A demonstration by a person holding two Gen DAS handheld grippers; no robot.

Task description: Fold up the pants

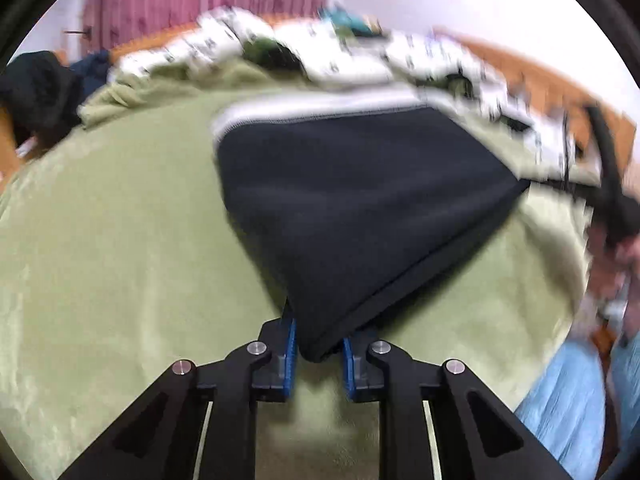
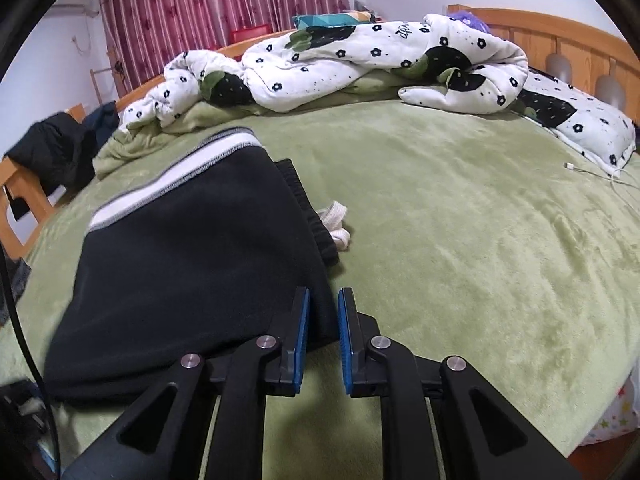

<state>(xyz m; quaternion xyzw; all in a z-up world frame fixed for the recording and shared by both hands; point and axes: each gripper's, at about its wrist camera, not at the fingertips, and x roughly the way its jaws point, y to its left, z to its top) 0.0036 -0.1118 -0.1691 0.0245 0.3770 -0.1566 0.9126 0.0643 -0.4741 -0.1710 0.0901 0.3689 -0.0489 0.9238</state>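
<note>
Black fleece pants (image 2: 192,264), edged by a white-and-grey stripe (image 2: 168,180), lie partly folded on the green blanket (image 2: 460,220) of the bed. Left gripper (image 1: 319,346): jaws closed on a bunched corner of the pants, lifting it clear of the blanket so the cloth hangs taut, probably to carry one layer over another; this view is motion-blurred. Right gripper (image 2: 323,336): jaws parted at the near edge of the pants, the cloth edge lying between them unpinched. A white drawstring (image 2: 336,224) trails from the ribbed waistband (image 2: 308,208), showing which end faces away. A flowered quilt (image 2: 360,60) is heaped behind, leaving flat folding space.
</note>
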